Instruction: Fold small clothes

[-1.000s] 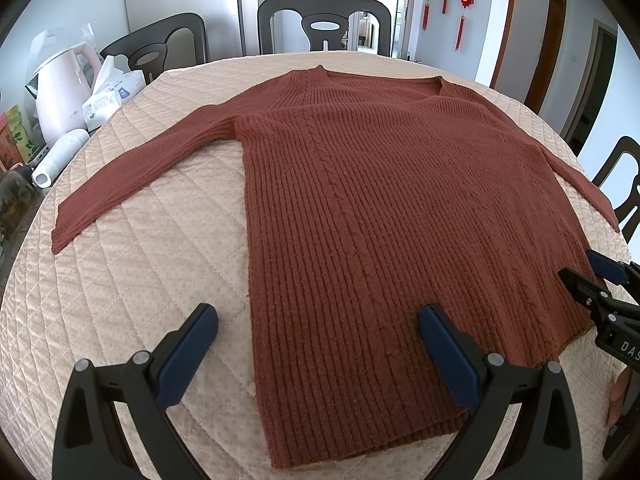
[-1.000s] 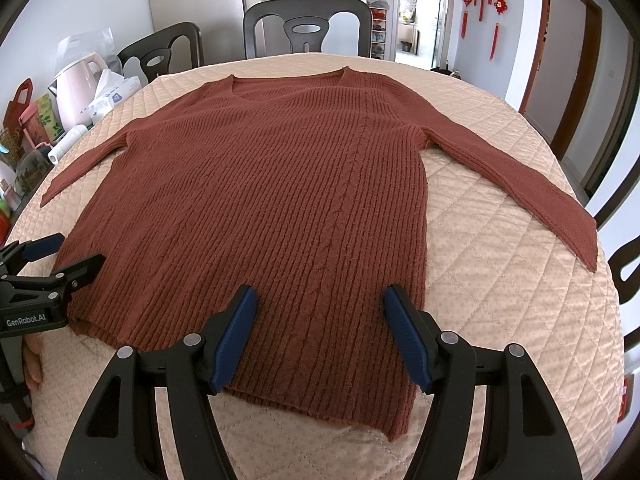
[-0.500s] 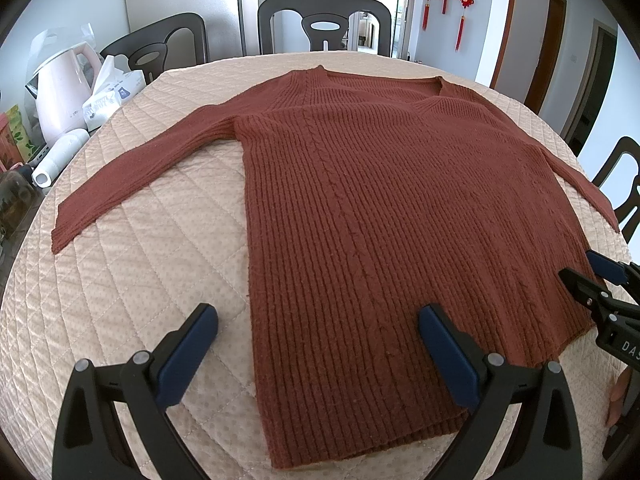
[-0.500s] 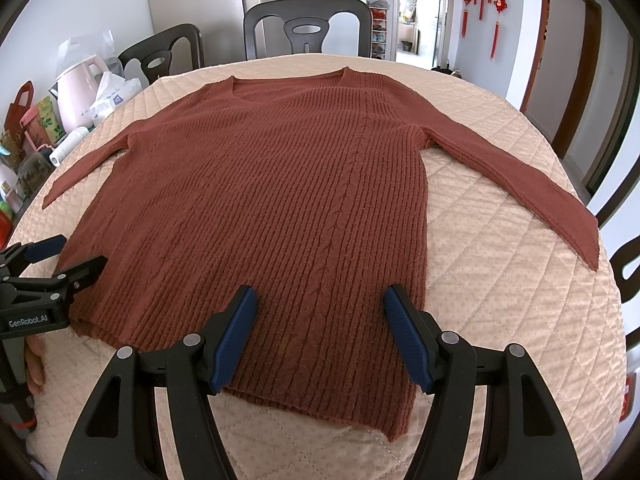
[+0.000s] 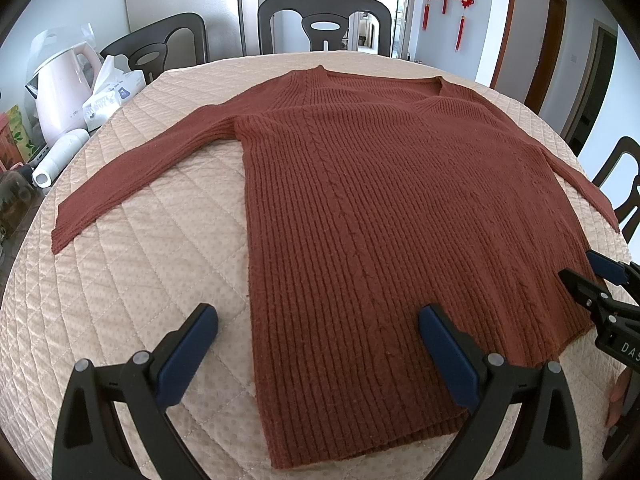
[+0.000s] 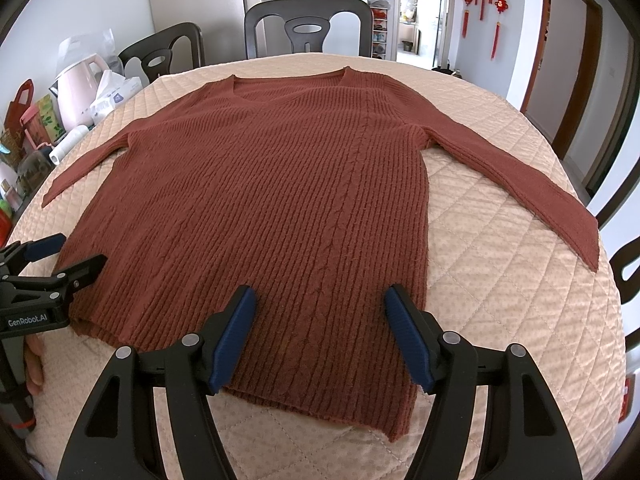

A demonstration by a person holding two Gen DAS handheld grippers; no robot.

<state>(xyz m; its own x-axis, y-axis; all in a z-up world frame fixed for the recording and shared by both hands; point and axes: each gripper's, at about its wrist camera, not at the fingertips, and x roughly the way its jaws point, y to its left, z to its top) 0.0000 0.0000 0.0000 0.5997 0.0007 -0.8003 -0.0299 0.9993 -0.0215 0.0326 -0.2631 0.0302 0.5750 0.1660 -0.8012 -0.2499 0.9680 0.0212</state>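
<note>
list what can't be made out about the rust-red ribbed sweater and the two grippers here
- Left wrist view: rust-red ribbed knit sweater; its right cuff is cut off behind the right gripper.
- Right wrist view: the hem's left corner sits behind the left gripper.
- Both views: whether either gripper touches the fabric, and the sweater's underside.

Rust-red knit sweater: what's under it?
The rust-red knit sweater lies flat on the beige quilted tablecloth, which shows all around it. Anything beneath the sweater's body is covered and cannot be seen.
</note>
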